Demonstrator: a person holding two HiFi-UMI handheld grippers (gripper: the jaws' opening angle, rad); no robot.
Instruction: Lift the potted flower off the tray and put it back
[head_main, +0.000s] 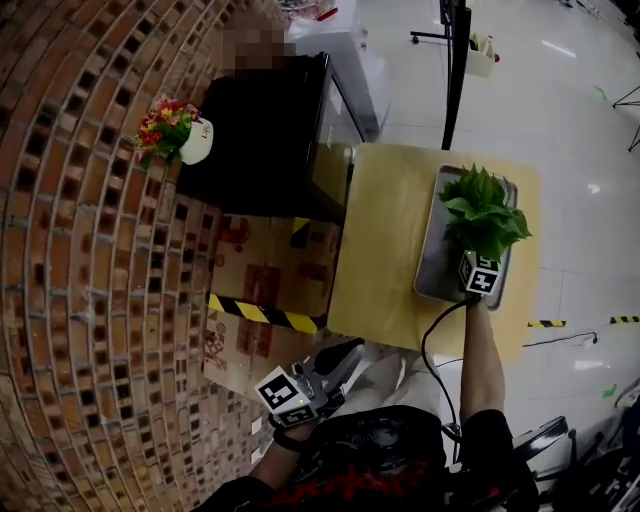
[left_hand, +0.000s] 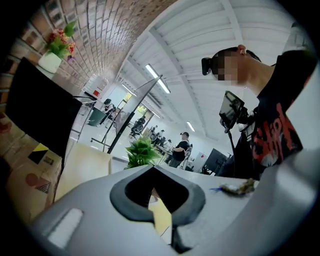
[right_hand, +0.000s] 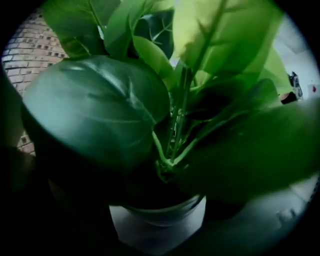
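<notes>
A green leafy plant (head_main: 482, 210) in a white pot stands on a metal tray (head_main: 432, 270) on the yellowish table (head_main: 385, 260). My right gripper (head_main: 470, 258) is at the plant's near side, its tips hidden under the leaves. In the right gripper view the pot (right_hand: 160, 222) sits low in the middle and big leaves (right_hand: 100, 105) fill the picture. The jaws are dark shapes at either side, wide apart, with no pad seen pressing on the pot. My left gripper (head_main: 352, 350) hangs low by my body, left of the table. Its grey jaws (left_hand: 153, 169) are closed with nothing held.
A white pot of red and yellow flowers (head_main: 175, 130) sits on a black cabinet (head_main: 260, 130) by the brick wall (head_main: 90, 300). A cardboard box with black-and-yellow tape (head_main: 265, 290) stands left of the table. A black pole (head_main: 458, 70) rises behind it.
</notes>
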